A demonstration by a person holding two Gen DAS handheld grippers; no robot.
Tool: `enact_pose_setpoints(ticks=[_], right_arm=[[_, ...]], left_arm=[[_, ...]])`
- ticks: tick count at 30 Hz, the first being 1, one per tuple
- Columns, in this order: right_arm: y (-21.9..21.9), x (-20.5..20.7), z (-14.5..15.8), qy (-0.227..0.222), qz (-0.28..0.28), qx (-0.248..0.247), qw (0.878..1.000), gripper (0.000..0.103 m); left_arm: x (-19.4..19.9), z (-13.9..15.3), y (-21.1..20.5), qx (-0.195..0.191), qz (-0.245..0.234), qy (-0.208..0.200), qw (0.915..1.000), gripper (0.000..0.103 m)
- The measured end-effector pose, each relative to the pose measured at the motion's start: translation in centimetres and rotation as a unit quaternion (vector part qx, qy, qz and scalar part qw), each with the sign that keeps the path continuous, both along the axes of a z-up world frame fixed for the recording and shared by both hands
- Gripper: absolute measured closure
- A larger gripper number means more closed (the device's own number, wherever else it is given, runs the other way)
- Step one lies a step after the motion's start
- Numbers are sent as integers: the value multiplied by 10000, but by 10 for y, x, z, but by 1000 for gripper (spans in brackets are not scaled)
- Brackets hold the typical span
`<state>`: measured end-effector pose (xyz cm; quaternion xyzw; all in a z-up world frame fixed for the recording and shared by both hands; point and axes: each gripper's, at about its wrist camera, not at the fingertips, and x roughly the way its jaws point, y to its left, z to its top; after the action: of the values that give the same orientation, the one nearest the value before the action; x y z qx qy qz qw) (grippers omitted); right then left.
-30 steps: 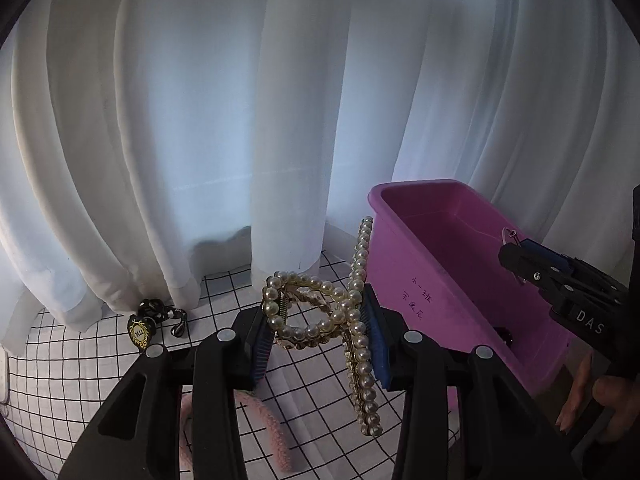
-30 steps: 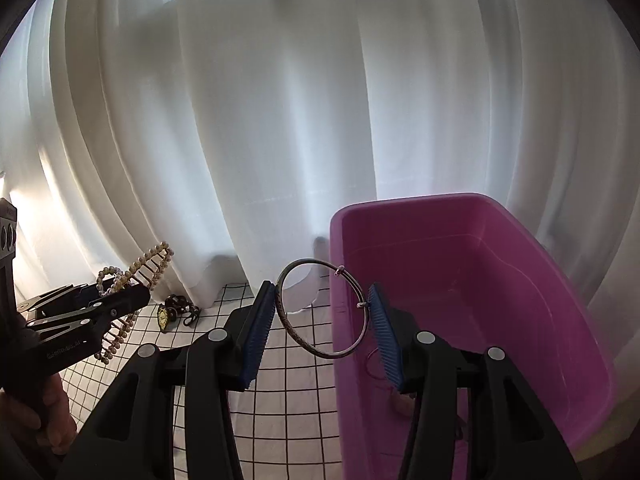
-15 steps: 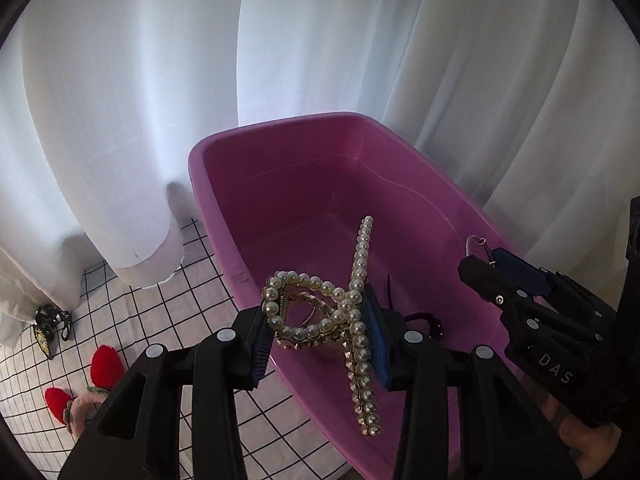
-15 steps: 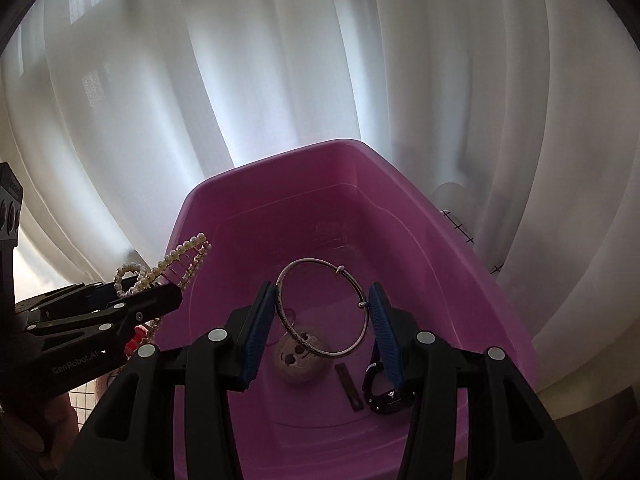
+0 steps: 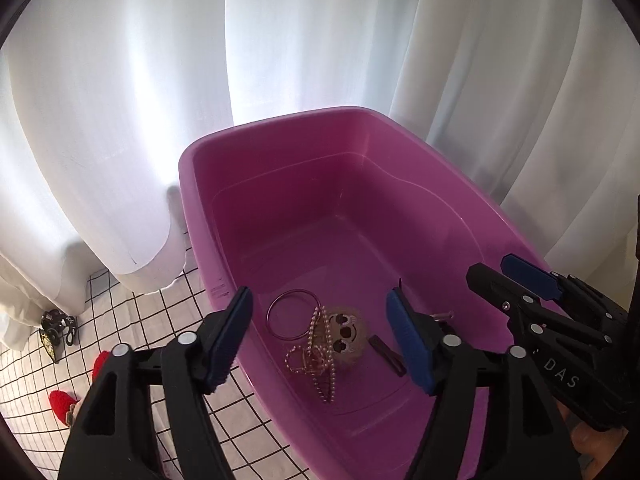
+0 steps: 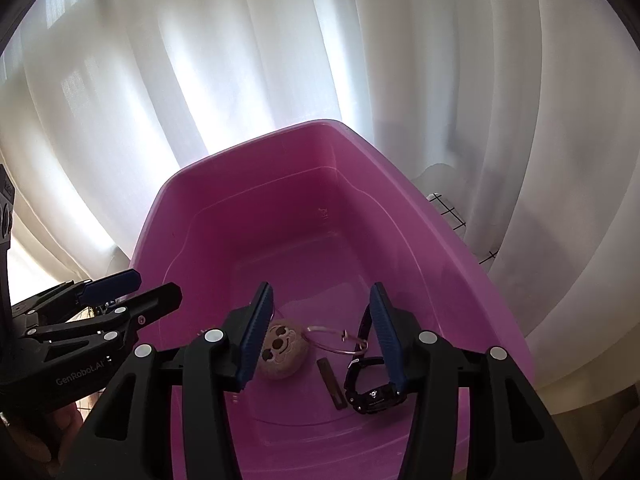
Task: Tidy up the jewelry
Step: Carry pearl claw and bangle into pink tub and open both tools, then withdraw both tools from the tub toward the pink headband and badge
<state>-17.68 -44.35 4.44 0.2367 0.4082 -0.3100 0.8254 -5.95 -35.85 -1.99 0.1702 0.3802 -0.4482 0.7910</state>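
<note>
Nearby, white curtain (image 5: 120,120) behind pink bin (image 5: 400,184)

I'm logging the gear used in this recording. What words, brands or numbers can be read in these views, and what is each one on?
"DAS": white letters on the black body of the right tool, seen from the left wrist view.
"GenRobot.AI": pale lettering on the black body of the left tool, seen from the right wrist view.
Small marks on the outer wall of the glossy pink plastic tub: too small to read.
</note>
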Motion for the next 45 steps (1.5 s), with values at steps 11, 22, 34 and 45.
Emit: enact_pose_setpoints(ticks=[11,22,34,45], right_arm=[[2,-6,7,-180,-43,4,9998,46],[19,6,21,-397,89,-25,9992,42],[72,42,47,-807,664,-97,9945,35],[160,106,60,-1216,1893,9,9744,33]], left_arm=[[-1,13,10,-187,130,-11,9997,21],[4,33,44,-315,532,-137,9980,17],[21,63,139,-772,1178,-290,9896,6],[73,34,289,-522,2581,-356,9641,6]])
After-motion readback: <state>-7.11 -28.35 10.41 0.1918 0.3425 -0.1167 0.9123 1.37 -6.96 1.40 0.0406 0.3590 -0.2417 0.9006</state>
